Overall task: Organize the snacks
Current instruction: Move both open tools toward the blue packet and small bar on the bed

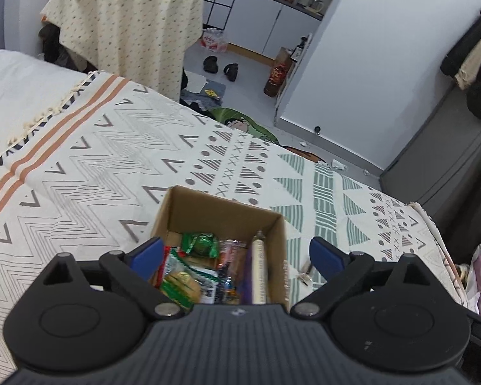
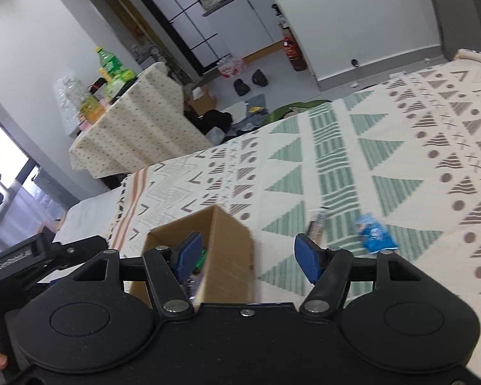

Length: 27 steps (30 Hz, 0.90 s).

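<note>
An open cardboard box [image 1: 221, 211] stands on the patterned bedspread and holds several wrapped snacks, among them a green packet [image 1: 199, 243] and a long pale stick pack [image 1: 259, 269]. My left gripper [image 1: 235, 255] hovers open right above the box, with nothing between its blue pads. In the right wrist view the same box [image 2: 227, 250] sits just ahead. My right gripper [image 2: 248, 258] is open and empty over the box's right wall. A blue snack packet [image 2: 375, 234] lies on the spread to the right, and a thin clear wrapper [image 2: 317, 224] lies between it and the box.
The bedspread [image 1: 112, 160] covers the bed, whose far edge drops to a cluttered floor with slippers [image 1: 221, 65] and a brown bottle [image 1: 274, 77]. A cloth-covered side table [image 1: 125, 29] with bottles stands beyond. The left gripper's body [image 2: 32, 256] shows at left.
</note>
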Tool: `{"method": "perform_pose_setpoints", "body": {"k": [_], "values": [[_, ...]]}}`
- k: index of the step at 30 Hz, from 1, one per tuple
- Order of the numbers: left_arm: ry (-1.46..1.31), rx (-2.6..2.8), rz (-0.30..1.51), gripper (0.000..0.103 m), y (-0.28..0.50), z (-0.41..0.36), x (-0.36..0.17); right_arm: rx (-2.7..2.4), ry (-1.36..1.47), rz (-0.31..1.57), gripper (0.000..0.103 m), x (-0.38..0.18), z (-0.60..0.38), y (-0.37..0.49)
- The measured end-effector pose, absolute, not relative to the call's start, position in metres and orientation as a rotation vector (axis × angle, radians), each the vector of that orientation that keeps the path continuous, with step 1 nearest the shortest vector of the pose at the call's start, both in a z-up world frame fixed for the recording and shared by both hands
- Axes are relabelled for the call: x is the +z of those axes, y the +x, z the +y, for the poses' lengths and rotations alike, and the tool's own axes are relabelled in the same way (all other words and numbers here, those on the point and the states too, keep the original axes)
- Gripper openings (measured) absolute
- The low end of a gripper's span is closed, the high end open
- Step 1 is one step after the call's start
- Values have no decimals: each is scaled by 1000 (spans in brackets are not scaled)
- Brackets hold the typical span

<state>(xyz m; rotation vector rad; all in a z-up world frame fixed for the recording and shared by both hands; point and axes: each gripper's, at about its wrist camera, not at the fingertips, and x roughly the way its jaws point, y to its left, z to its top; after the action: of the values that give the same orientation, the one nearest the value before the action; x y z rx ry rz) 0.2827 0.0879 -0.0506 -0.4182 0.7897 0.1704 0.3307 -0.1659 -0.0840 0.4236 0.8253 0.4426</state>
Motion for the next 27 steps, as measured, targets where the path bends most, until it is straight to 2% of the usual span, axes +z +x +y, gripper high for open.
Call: {"method": "perform_pose_setpoints", "body": {"k": [19,27], "values": [[-349,59,835,97,314,13,-57,351,507,852,64,-101,-239,345],[-323,23,849,93,335,-12,-73,319,518,877,63,-120,-257,358]]}}
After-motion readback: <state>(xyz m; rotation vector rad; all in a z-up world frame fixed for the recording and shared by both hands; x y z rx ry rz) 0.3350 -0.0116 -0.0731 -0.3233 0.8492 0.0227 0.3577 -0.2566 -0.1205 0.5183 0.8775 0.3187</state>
